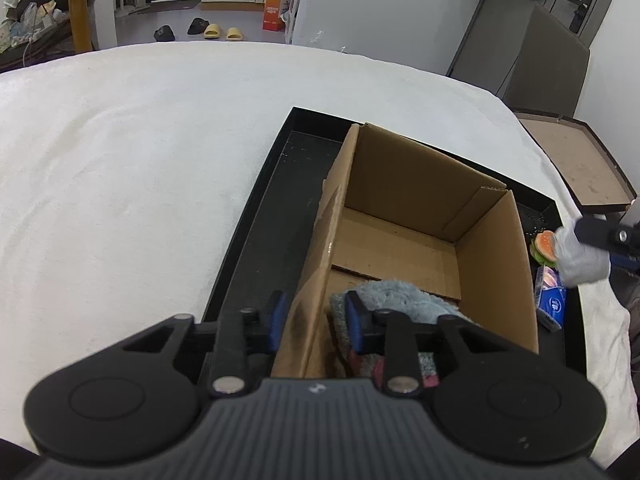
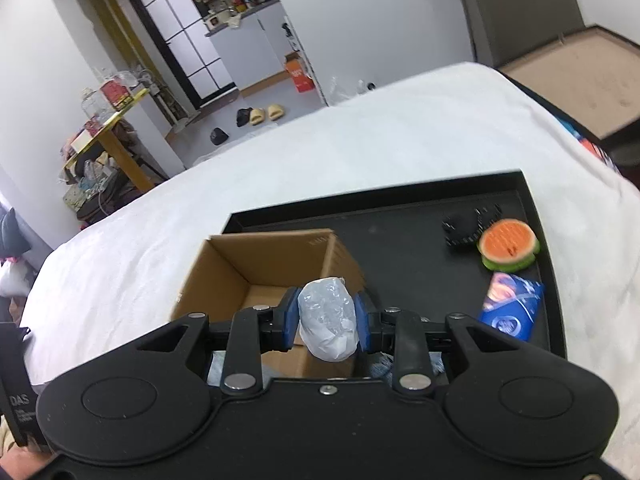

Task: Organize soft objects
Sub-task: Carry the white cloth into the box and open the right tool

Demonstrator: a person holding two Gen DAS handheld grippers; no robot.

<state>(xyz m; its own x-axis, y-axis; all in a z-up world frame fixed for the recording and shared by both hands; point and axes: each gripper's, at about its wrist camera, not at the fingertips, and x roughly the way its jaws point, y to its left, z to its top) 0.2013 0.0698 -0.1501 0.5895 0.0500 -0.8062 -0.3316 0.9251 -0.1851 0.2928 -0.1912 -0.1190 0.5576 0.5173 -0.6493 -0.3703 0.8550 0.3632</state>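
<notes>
Right gripper (image 2: pixel 326 318) pinches a white plastic-wrapped bundle (image 2: pixel 328 320) over the cardboard box (image 2: pixel 256 268); left gripper (image 1: pixel 316 318) straddles the box's wall.

We use the cardboard box (image 1: pixel 420 216) as landmark. White bedsheet (image 1: pixel 140 152) lies under everything; the black tray (image 1: pixel 280 208) rests on it and the box stands inside the tray. Within the box, at its near end, we note a fluffy blue towel (image 1: pixel 392 294) over a pink cloth (image 1: pixel 364 362). Left gripper's jaws are spread, one finger outside the box's left wall, the other inside against the towel, gripping nothing we can see. Right of the box, on the tray floor: a blue packet (image 2: pixel 512 306), a burger-shaped plush (image 2: pixel 508 244), and a small black object (image 2: pixel 464 228), kind unclear. Right gripper's blue pads (image 2: pixel 290 318) press both sides of the bundle, above the box's near right corner.
</notes>
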